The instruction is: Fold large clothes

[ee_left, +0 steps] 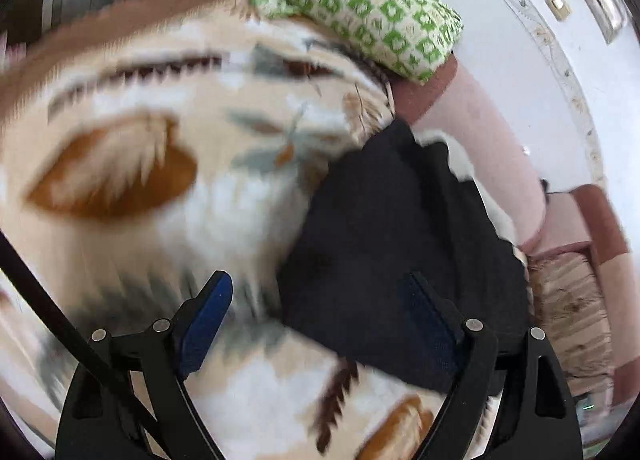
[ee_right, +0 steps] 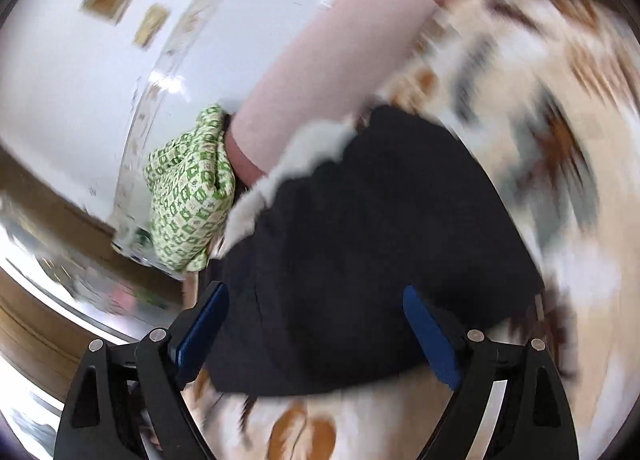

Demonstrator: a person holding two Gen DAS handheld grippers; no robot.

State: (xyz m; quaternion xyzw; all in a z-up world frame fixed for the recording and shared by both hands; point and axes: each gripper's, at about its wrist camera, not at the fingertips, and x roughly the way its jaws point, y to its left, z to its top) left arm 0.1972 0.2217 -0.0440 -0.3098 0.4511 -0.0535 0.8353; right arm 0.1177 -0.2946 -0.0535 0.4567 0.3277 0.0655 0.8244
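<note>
Garment: dark cloth is lying folded into a compact slab on the patterned blanket, likely flattened for stacking.
Pillow: green-checked, is sitting beyond the garment, apart from it.
Left claw: is hanging spread wide, its right finger over the garment's edge; contact is unclear.
Right claw: is hovering spread wide, straddling the garment and gripping nothing.
</note>
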